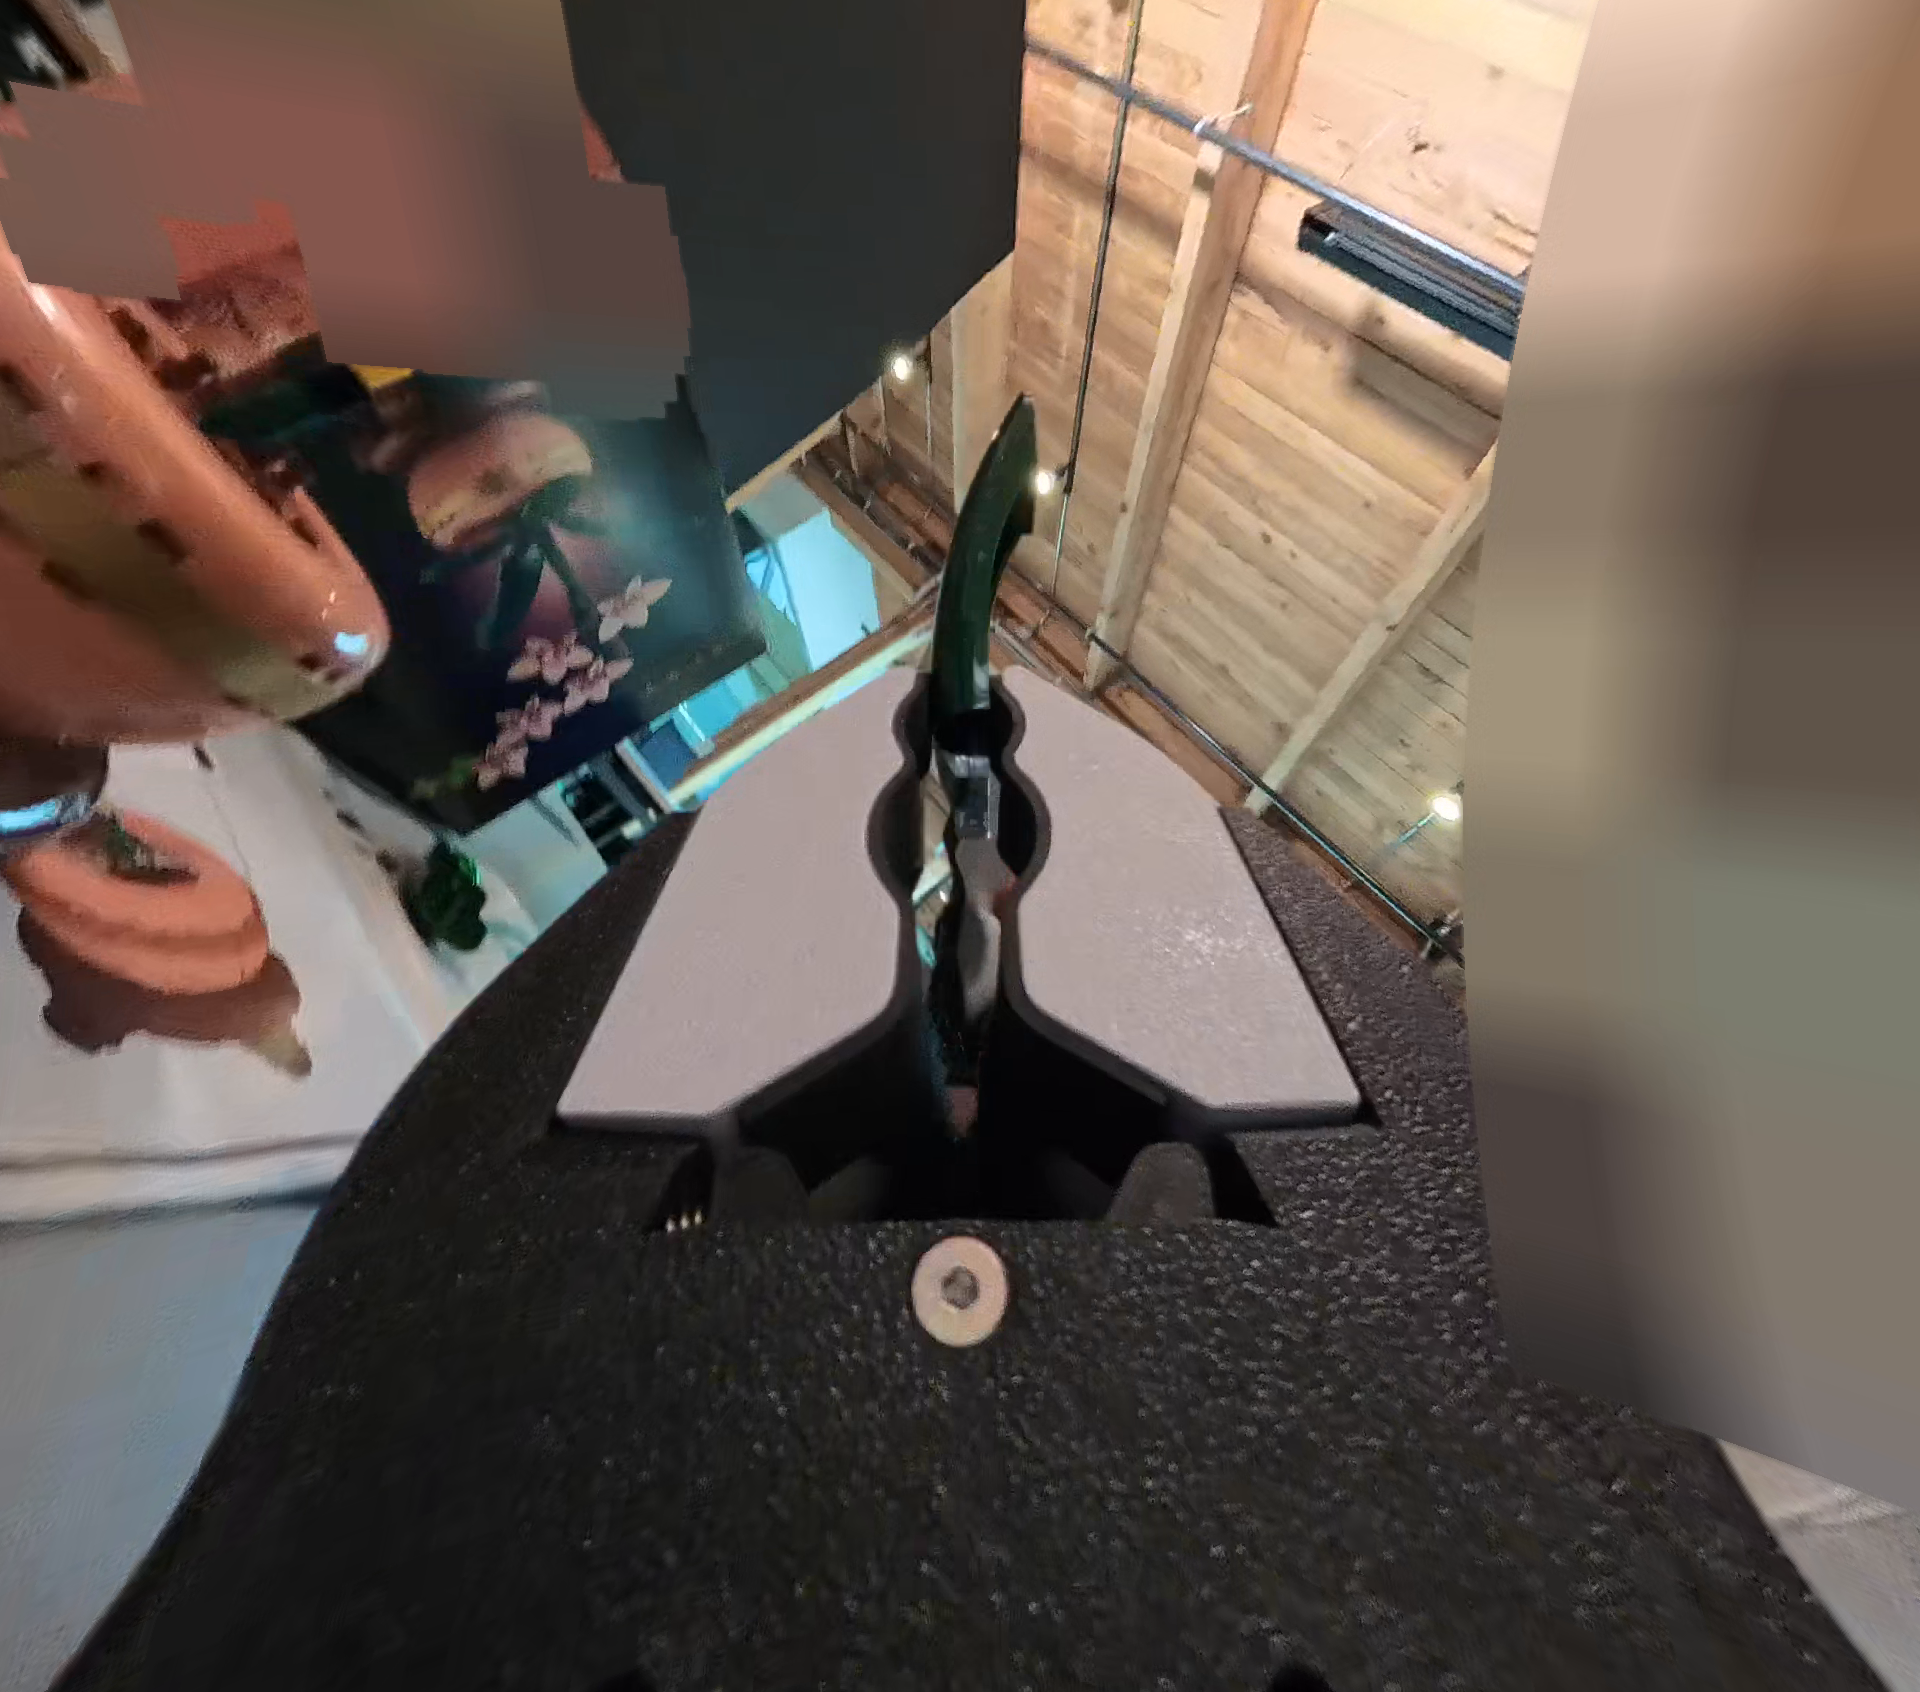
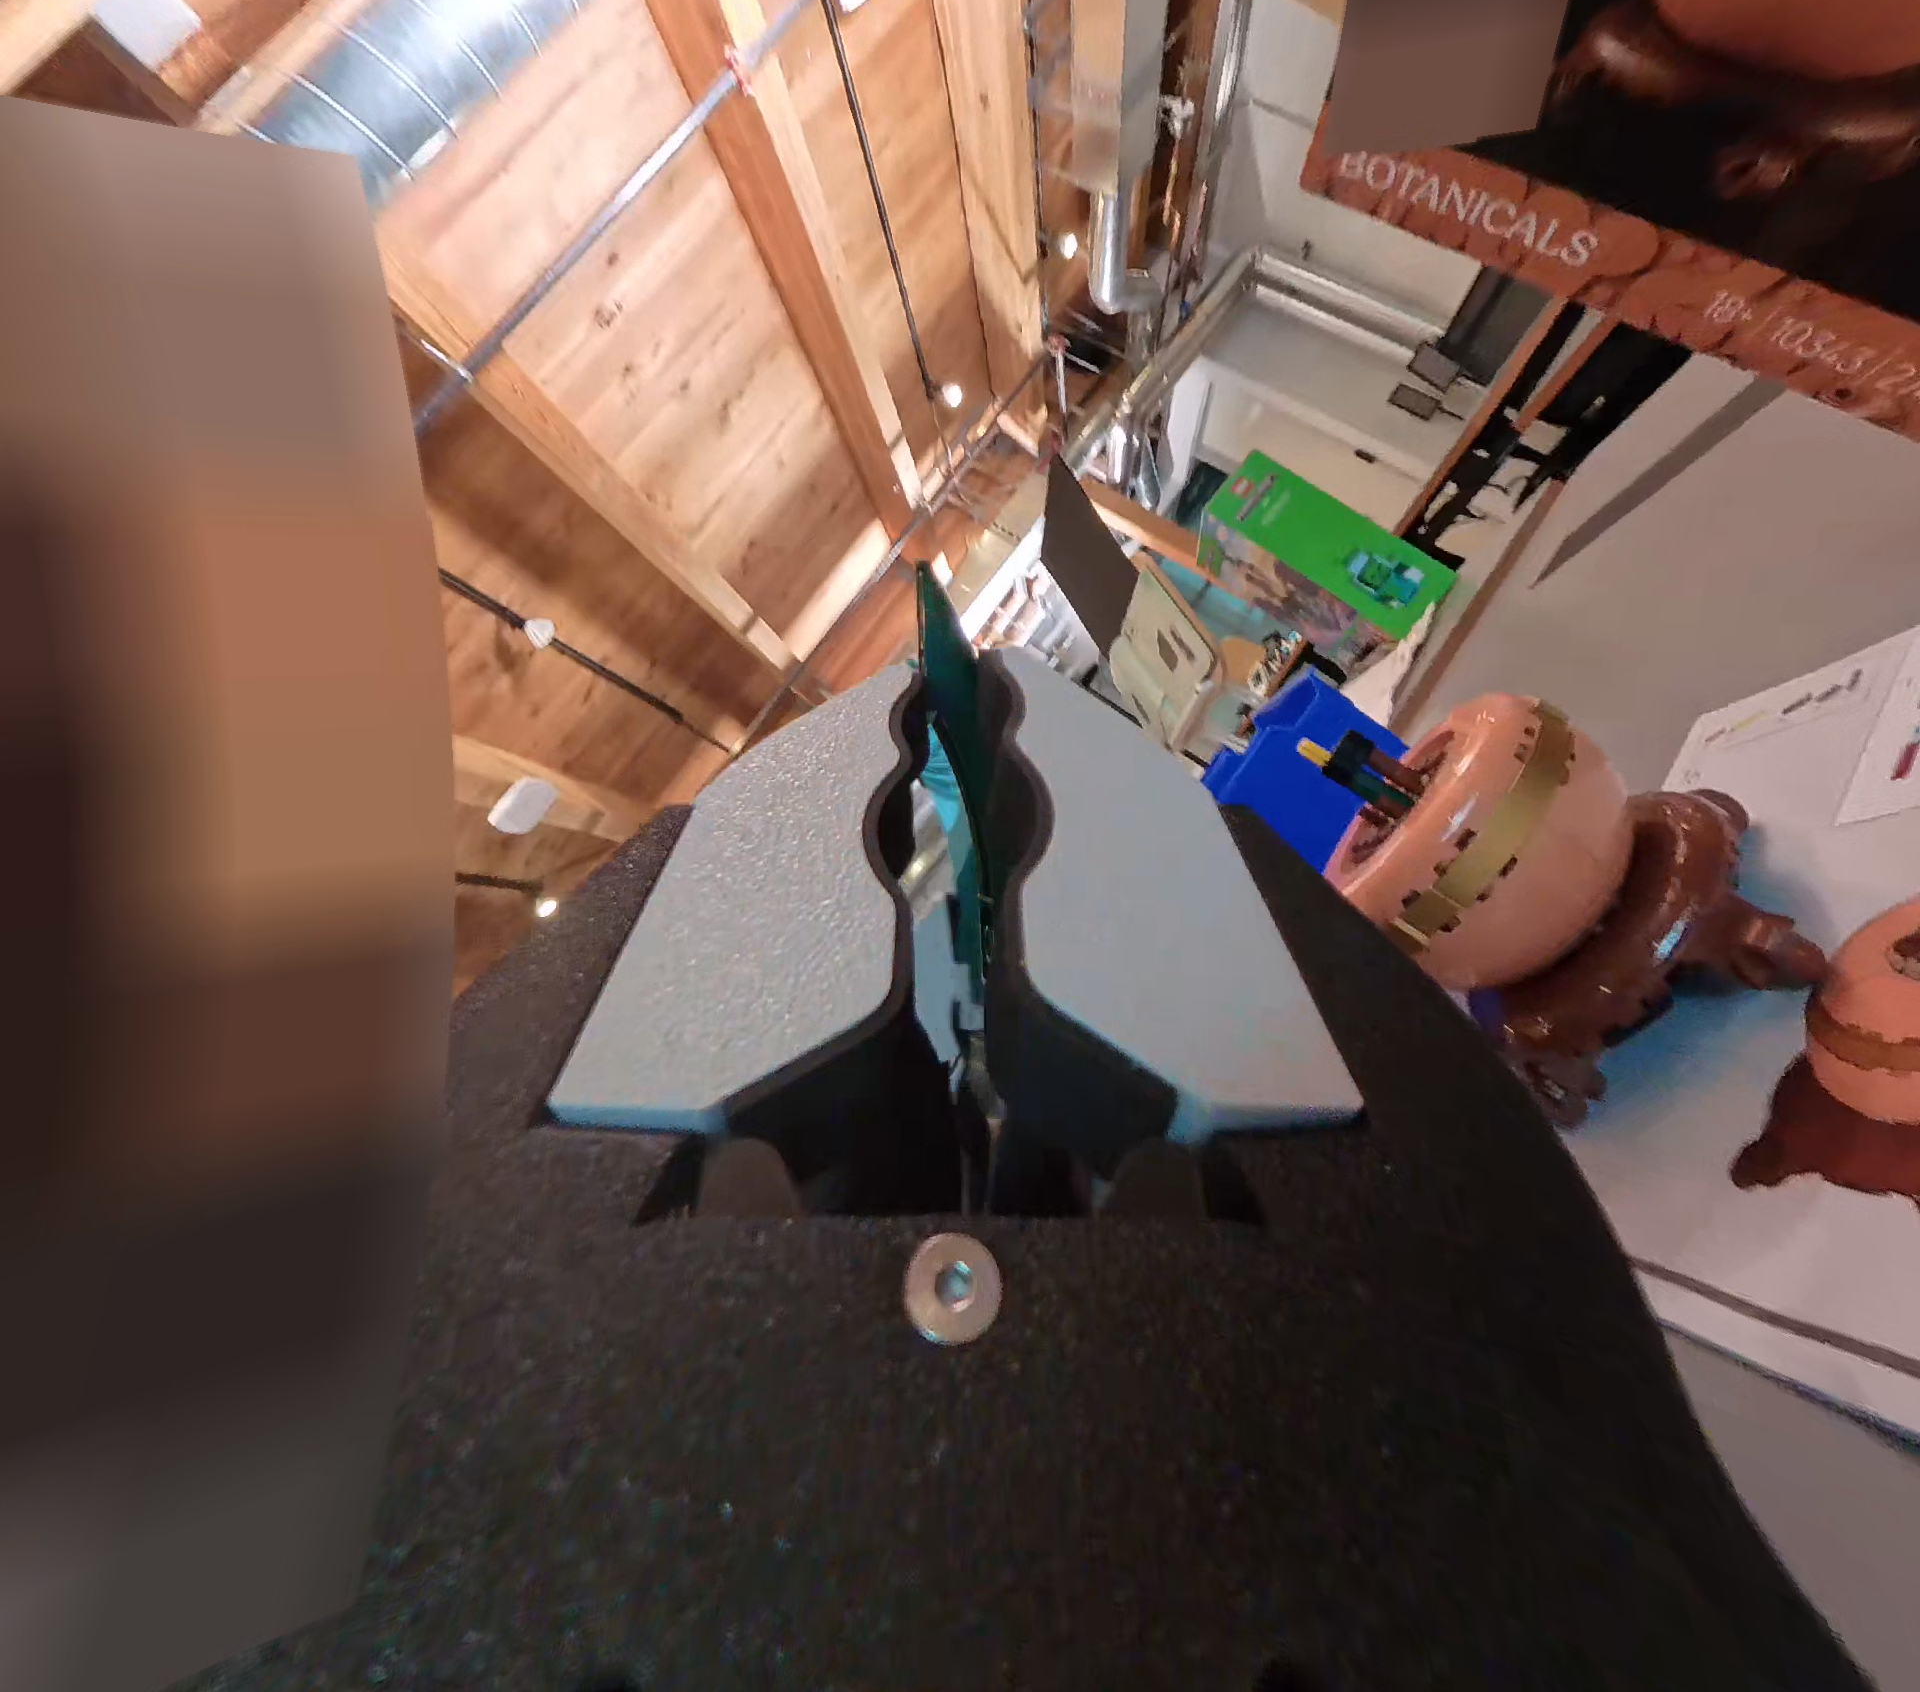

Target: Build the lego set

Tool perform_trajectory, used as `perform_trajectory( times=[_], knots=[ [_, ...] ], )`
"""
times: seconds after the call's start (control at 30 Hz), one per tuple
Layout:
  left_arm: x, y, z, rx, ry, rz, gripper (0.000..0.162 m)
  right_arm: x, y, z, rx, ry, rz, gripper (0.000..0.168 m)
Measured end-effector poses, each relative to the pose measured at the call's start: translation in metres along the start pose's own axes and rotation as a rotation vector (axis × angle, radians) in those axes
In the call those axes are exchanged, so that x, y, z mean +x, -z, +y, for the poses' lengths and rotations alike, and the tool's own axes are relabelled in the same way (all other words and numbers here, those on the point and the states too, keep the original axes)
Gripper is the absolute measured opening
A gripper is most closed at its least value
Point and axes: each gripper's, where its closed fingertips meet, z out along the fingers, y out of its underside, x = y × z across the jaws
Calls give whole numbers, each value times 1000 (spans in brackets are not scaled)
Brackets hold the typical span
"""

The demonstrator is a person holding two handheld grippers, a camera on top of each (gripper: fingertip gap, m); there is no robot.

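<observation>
A silver ventilation duct (image 2: 488, 1) runs along the wooden ceiling (image 2: 644, 312). Below the duct, farther off, a green box (image 2: 1320, 546) stands, with a blue bin (image 2: 1288, 743) just beneath that box.

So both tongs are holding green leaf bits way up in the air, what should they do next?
Probably bring them down toward the table. The left tongs grip a curved dark green leaf, the right tongs a flat green leaf, and both point up at the wooden ceiling. The pink pot with its stem pegs waits low on the right.
</observation>
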Motion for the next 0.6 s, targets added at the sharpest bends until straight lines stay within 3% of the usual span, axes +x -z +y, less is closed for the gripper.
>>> perform_trajectory(
  times=[0.6],
  knots=[
    [2, -17, 23, -49, -149, 52, 9, -13, -18, 2, -12, -23, -33, 9]
  ],
)
